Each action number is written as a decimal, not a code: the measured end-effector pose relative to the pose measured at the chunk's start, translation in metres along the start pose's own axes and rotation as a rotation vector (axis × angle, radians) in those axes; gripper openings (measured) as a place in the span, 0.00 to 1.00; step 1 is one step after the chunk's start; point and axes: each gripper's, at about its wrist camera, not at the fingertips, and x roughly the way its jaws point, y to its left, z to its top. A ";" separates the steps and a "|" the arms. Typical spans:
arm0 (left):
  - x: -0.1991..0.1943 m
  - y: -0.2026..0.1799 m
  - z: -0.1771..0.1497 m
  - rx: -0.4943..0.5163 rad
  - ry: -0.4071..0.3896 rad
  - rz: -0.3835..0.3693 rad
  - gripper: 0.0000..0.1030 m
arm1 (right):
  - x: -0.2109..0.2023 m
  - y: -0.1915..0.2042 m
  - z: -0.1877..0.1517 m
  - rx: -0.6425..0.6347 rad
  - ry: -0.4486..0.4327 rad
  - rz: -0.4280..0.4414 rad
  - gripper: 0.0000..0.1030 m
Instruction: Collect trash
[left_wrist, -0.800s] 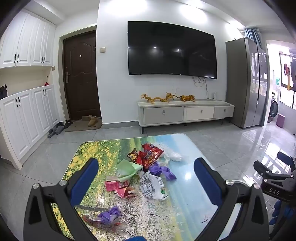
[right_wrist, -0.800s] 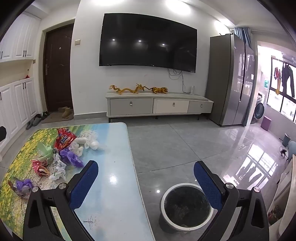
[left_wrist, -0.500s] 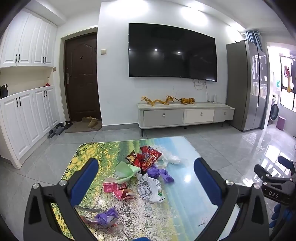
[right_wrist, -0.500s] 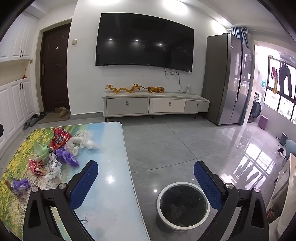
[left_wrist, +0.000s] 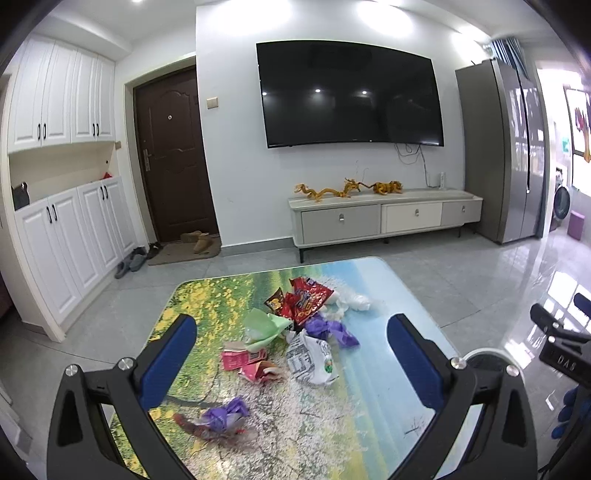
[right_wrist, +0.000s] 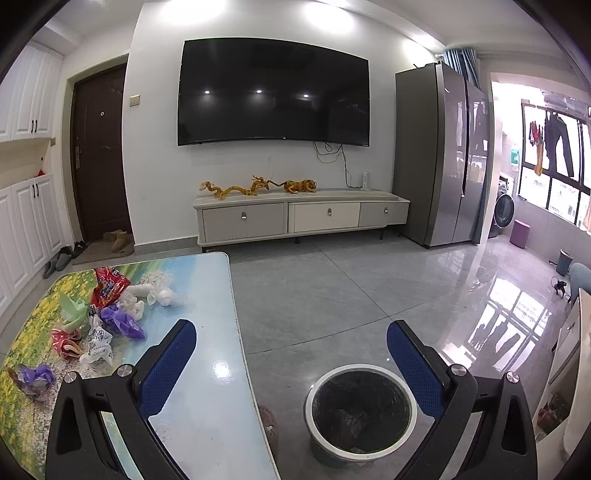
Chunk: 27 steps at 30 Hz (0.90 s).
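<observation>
Through the left wrist camera, our left gripper (left_wrist: 291, 354) hangs wide apart and empty above the table (left_wrist: 399, 280). The trash pile (left_wrist: 295, 332) sits at frame centre, its long axis running from the red snack wrapper (left_wrist: 306, 299) at the upper end toward the purple scrap (left_wrist: 225, 410) at lower left. We should descend on one loose piece, pads straddling its narrow side.

Through the right wrist camera, our right gripper (right_wrist: 291, 354) also gapes empty. The bin (right_wrist: 360, 410) stands at lower centre, mouth up.

A: How does the left hand-held gripper (left_wrist: 291, 350) stand?
B: Jaws spread wide, nothing between them, tilted slightly downward.
A: And the right hand-held gripper (right_wrist: 291, 350)?
B: The same: wide apart, empty, angled down.
</observation>
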 end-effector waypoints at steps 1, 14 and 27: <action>-0.003 -0.002 -0.001 0.009 -0.001 0.007 1.00 | -0.001 -0.002 -0.001 0.005 -0.002 0.003 1.00; -0.012 -0.017 -0.008 0.069 0.016 0.020 1.00 | -0.002 -0.014 -0.011 0.039 0.018 0.016 1.00; 0.000 -0.001 -0.007 0.029 0.024 -0.009 1.00 | -0.005 -0.007 -0.001 0.037 -0.013 -0.007 1.00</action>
